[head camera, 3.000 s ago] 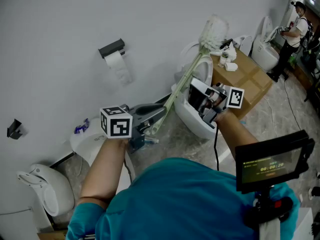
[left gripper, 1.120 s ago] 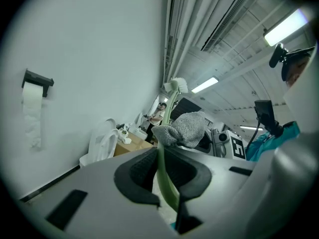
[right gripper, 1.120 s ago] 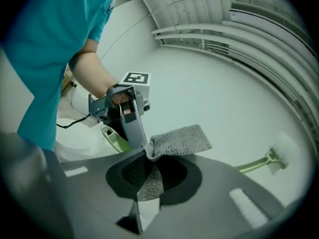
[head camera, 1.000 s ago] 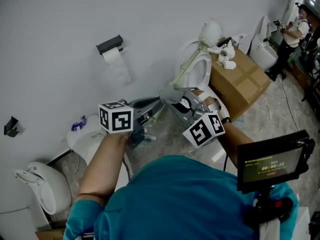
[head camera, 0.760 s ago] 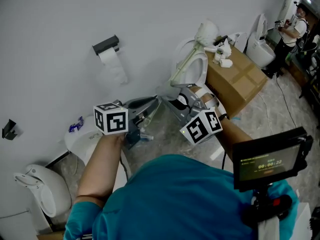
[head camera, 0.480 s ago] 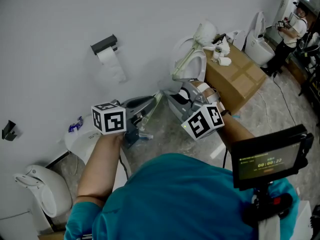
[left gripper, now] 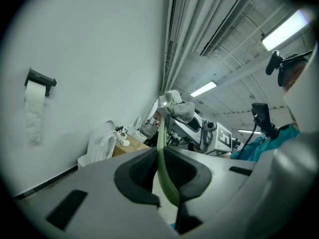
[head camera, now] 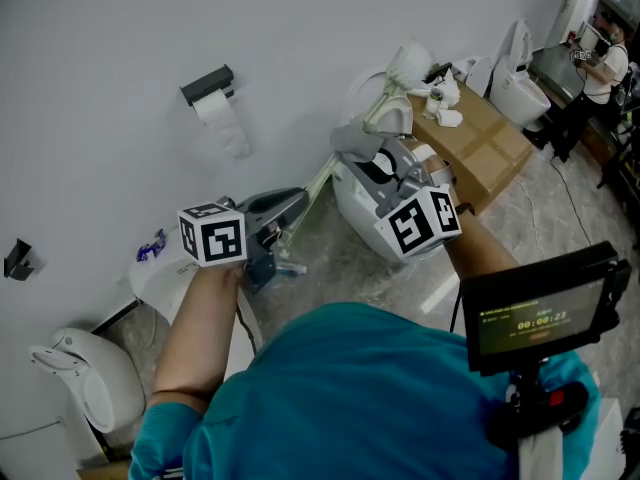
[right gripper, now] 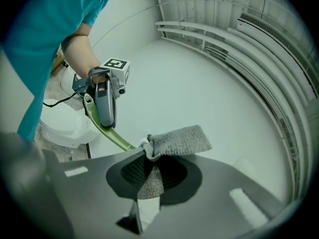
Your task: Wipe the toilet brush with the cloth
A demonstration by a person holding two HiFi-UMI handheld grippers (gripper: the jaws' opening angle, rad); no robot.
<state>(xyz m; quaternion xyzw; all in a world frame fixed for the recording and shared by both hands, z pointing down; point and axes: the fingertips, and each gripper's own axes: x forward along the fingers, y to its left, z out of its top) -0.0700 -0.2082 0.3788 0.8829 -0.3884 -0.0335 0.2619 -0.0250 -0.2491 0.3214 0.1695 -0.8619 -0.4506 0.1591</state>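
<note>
Grey cloth [right gripper: 179, 139] is pinched in the closed fingers [right gripper: 130, 171] of the right gripper [right gripper: 149, 178], with 1 flap standing free above them and folded against the handle of the toilet brush [head camera: 318, 183]. The left gripper [left gripper: 162, 169] holds the brush at its bottom end, its fingers [left gripper: 137, 171] clamped on the pale green handle with no gap showing on either side. The brush is held in the air, touching nothing else, above the floor in front of the white toilet [head camera: 352, 213] and near the wall [head camera: 120, 28]. Progress, as judged: mid-wipe. In the head view the cloth sits on the upper part of the handle, well apart from the left gripper and nearer the white brush head [head camera: 408, 63]. The short stretch up to the head and the head itself are not yet covered by the cloth. Whether the lower handle is clean cannot be told from these views. Orientation: the long axis runs from the left gripper diagonally up and away to the right in the head view, tilted rather than upright, with a slight curve in the handle. The head is the far, high end, over the edge of the cardboard box [head camera: 480, 143], and the grip end points back toward the person.
</note>
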